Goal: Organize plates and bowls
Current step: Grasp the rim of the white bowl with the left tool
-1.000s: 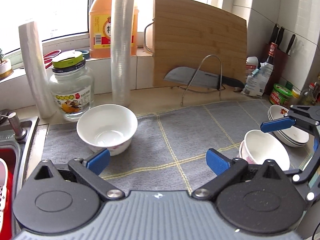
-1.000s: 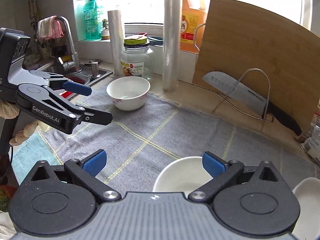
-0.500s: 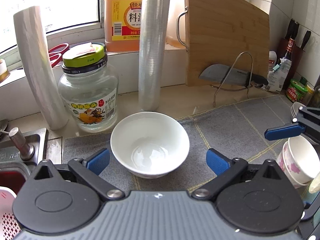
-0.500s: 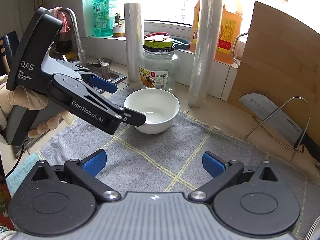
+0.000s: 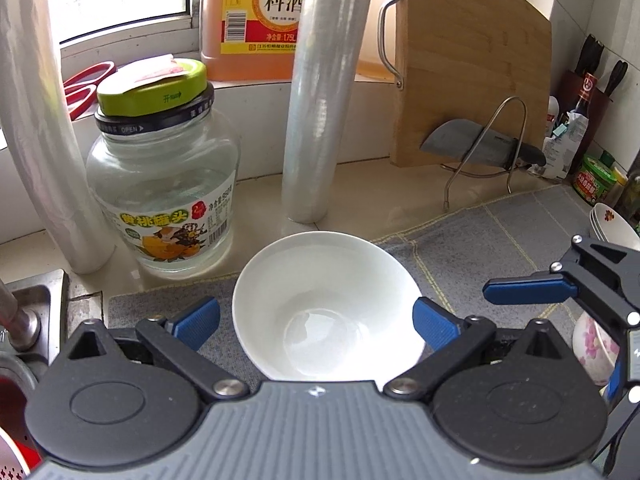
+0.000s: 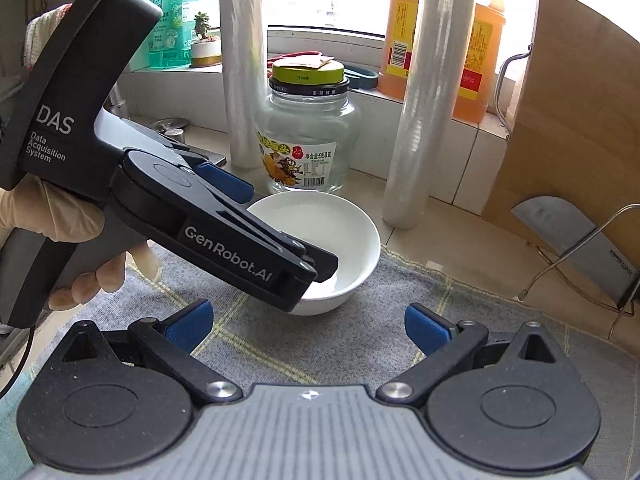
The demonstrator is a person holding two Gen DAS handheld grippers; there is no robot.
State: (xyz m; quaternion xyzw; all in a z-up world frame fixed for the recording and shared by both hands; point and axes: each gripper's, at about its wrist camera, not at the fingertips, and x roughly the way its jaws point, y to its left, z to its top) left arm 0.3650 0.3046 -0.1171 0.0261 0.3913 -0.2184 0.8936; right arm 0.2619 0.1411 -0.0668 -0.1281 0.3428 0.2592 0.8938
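A plain white bowl (image 5: pixel 328 308) sits on the grey mat (image 5: pixel 500 248). My left gripper (image 5: pixel 316 322) is open, with a blue pad on each side of the bowl's near half. In the right wrist view the same bowl (image 6: pixel 344 240) lies under the left gripper's body. My right gripper (image 6: pixel 306 324) is open and empty, just short of the bowl. It also shows in the left wrist view as one blue finger (image 5: pixel 528 290). A flowered bowl (image 5: pixel 592 350) and a stack of bowls (image 5: pixel 612 226) stand at the right.
A glass jar with a green lid (image 5: pixel 160 184), two rolls of cling film (image 5: pixel 320 120) and an orange bottle (image 5: pixel 260 12) stand behind the bowl. A cutting board (image 5: pixel 472 64) and a cleaver on a wire rack (image 5: pixel 480 144) are at the back right. A sink (image 5: pixel 24 312) lies at the left.
Both grippers have moved forward and left toward the white bowl. The left gripper's open pads now flank the bowl. The right gripper has left the flowered bowl behind.
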